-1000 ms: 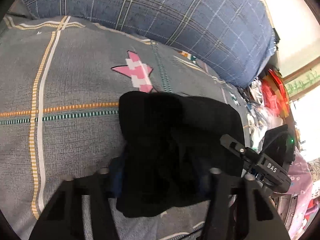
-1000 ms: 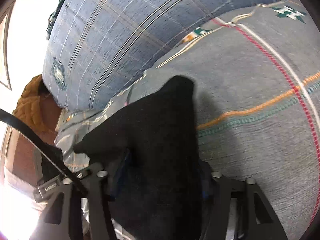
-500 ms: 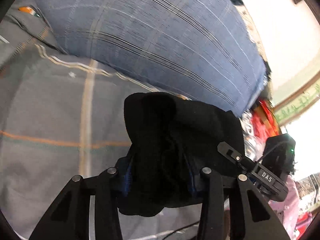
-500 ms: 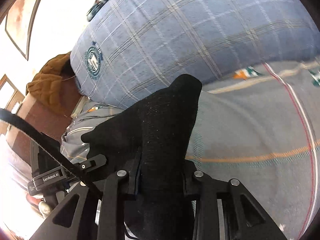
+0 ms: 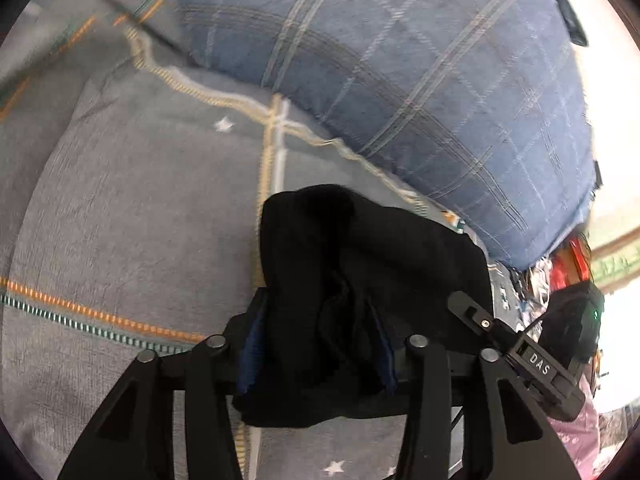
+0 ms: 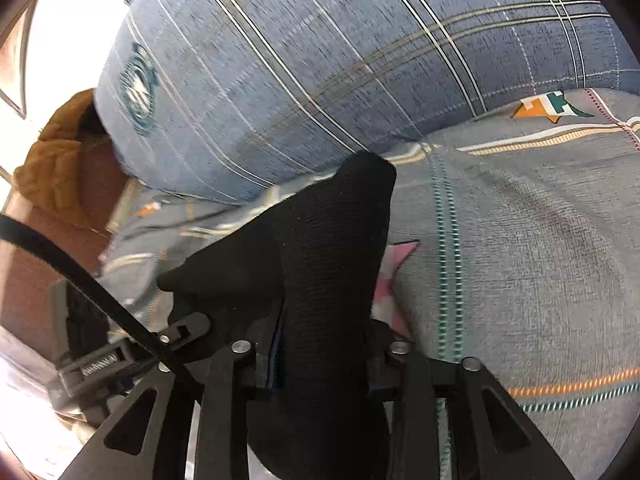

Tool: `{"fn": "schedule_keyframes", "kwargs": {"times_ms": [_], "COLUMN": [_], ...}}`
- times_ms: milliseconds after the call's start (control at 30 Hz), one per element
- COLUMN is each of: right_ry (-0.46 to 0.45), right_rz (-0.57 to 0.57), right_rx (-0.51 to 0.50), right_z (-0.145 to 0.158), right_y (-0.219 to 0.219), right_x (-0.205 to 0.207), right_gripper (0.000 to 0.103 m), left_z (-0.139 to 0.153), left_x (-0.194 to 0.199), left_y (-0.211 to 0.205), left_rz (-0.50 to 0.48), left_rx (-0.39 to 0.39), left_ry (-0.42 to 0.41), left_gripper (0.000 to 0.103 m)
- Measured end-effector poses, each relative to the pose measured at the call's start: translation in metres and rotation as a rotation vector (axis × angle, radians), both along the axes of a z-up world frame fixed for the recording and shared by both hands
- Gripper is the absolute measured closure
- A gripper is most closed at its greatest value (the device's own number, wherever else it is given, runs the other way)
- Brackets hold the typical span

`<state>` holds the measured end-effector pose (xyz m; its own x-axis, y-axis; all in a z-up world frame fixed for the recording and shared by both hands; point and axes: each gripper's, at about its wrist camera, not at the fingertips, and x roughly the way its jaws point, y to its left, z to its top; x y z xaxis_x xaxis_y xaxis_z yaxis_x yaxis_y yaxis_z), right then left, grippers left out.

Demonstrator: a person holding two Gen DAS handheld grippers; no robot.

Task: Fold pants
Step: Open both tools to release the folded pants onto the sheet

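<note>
The black pants [image 5: 360, 272] are bunched up and held above the grey bed sheet [image 5: 132, 208]. My left gripper [image 5: 316, 344] is shut on a thick fold of the black cloth, which drapes over and hides its fingertips. My right gripper [image 6: 324, 356] is shut on another part of the pants [image 6: 320, 248], whose cloth stands up in a peak between the fingers. The right gripper's body [image 5: 532, 360] shows at the right of the left wrist view, and the left gripper's body [image 6: 100, 360] at the left of the right wrist view.
A large blue plaid pillow [image 5: 400, 80] lies just beyond the pants and also fills the top of the right wrist view [image 6: 320, 60]. Clutter in red and other colours [image 5: 568, 264] lies past the bed's edge. A brown knitted cloth [image 6: 52, 160] lies on a wooden piece of furniture.
Both grippers closed tighter on the black pants and carried them toward the blue pillow. The pink pattern on the sheet left the left wrist view.
</note>
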<state>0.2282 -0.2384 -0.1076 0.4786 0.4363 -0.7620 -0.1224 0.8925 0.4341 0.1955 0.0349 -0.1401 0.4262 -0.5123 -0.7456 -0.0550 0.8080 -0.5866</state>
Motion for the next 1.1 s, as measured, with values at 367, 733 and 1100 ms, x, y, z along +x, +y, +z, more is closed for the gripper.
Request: {"fn": "schedule_keyframes", "kwargs": {"times_ms": [367, 733, 1100], "right_ry": [-0.227, -0.182, -0.225], "right_rz": [0.001, 0.133, 0.117], "right_rx": [-0.154, -0.207, -0.194], "right_z": [0.052, 0.014, 0.03], "right_y": [-0.007, 0.037, 0.035], "right_x": [-0.054, -0.063, -0.086], "right_gripper": [0.042, 0.042, 0.04], "left_z": [0.062, 0.009, 0.041], "left_x": [-0.036, 0.031, -0.015], "left_y": [0.027, -0.024, -0.015], "left_rz": [0.014, 0.026, 0.012], "left_rx": [-0.036, 0.061, 0.151], "left_ry": [-0.123, -0.014, -0.088], "left_gripper": [0.05, 0.045, 0.045]}}
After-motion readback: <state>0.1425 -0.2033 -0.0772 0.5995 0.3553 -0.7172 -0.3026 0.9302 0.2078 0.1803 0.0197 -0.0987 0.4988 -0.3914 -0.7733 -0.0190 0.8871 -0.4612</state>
